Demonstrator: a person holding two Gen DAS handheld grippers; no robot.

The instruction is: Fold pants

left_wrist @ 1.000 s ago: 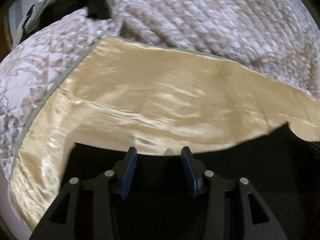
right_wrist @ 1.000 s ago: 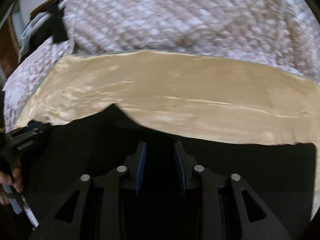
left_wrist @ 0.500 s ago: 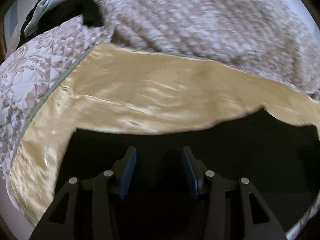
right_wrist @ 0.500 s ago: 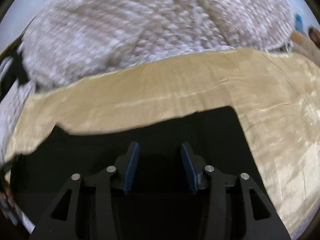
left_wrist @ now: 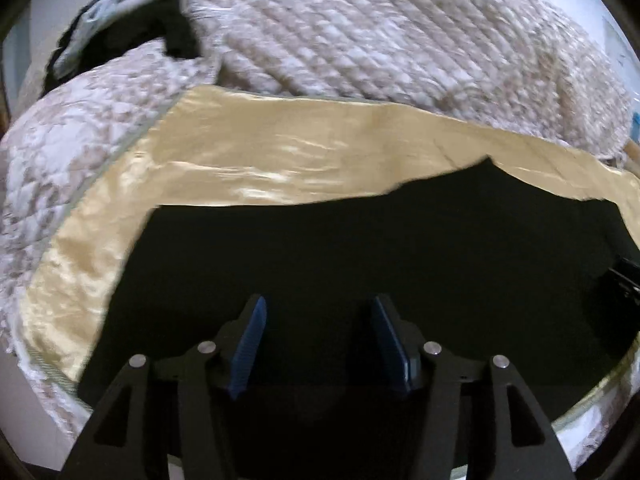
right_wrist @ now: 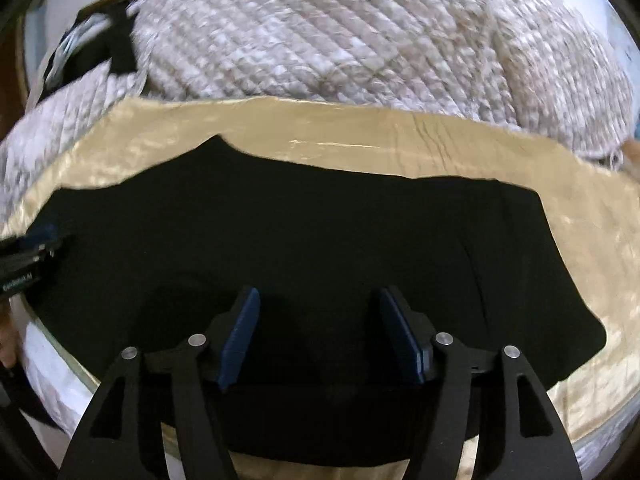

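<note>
Across the gold satin sheet [left_wrist: 280,168] lies one pair of black pants [left_wrist: 360,260], spread flat and filling the lower half of both wrist views. I count one garment in play, two grippers, and two quilted covers behind the satin. My left gripper [left_wrist: 318,340] hangs over the dark cloth with its jaws spread wide — nothing between the blue pads [left_wrist: 250,344], and I cannot tell whether the tips touch the fabric. My right gripper [right_wrist: 320,336] reads the same: jaws apart, blue pads [right_wrist: 240,336] showing, black fabric under them and nothing clamped.

From the right wrist view the pants [right_wrist: 320,240] show a peaked far edge at the left and a rounded corner at the right, with satin sheet [right_wrist: 360,144] bordering them on the far side, the right and along the near edge. The left gripper's body shows at that view's left rim, over the garment's left end; the right gripper peeks in at the right edge of the left view.

Behind the satin sits a large quilted bedspread [left_wrist: 380,32] bunched into a mound — a second, floral-patterned quilt [left_wrist: 80,128] lies to the left. Dark clothing [left_wrist: 120,20] is heaped in the far-left corner, blurred.
</note>
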